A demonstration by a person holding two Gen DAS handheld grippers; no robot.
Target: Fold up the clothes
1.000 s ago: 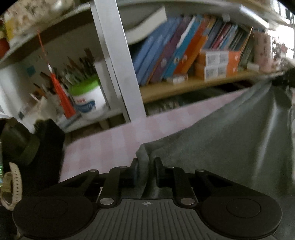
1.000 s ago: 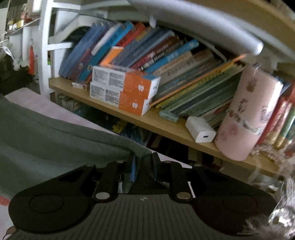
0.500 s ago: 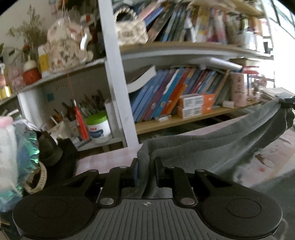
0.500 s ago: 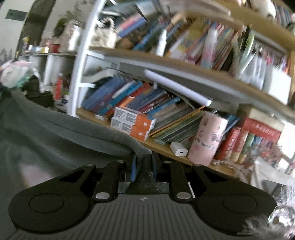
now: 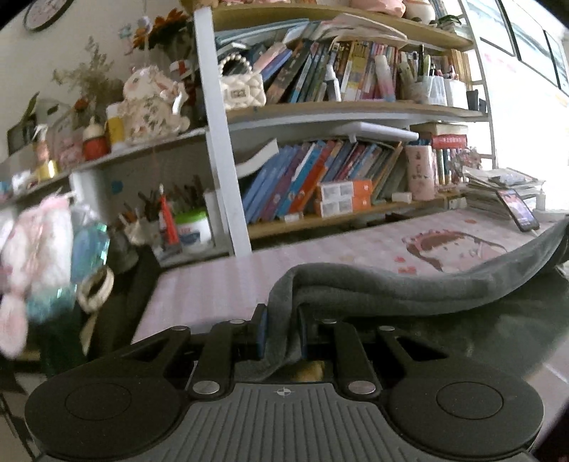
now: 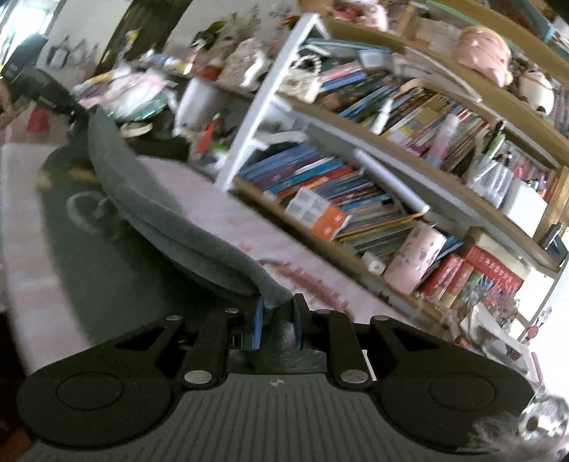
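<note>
background: white-framed bookshelf (image 5: 217,149) with wooden boards, packed with leaning books (image 5: 306,177), orange-and-white boxes (image 5: 343,199), a pink patterned cylinder (image 5: 421,172), a green-lidded white tub (image 5: 193,231) beside a cluster of brushes and pens, a quilted cream handbag (image 5: 243,92) and a floral soft toy (image 5: 149,103) on the upper board. round wall clock (image 5: 44,12) at top left.

surface: table covered in a pale pink cloth (image 5: 220,284) with a printed reddish-brown figure; a phone (image 5: 519,213) leans against a stack of papers at the far right end.

item 1: grey garment (image 5: 391,288), thick soft fabric, doubled over lengthwise so that two layers show along its edge. it hangs in a shallow sag between the two grippers, lifted above the table, with a dark shadowed area under it (whether its lowest part touches the cloth cannot be told). in the right wrist view the same garment (image 6: 170,220) runs away to the upper left, toward the other gripper's end.

item 2: left gripper (image 5: 281,332), black, blue-padded fingers (image 5: 261,332) drawn close together, pinching one bunched end of the grey garment; fabric fills the narrow gap and spills down behind the fingers.

item 3: right gripper (image 6: 276,325), same build, fingers (image 6: 256,327) likewise closed tight on the opposite end of the garment, a small corner of cloth standing up between the pads. this view is tilted and somewhat blurred.
</note>
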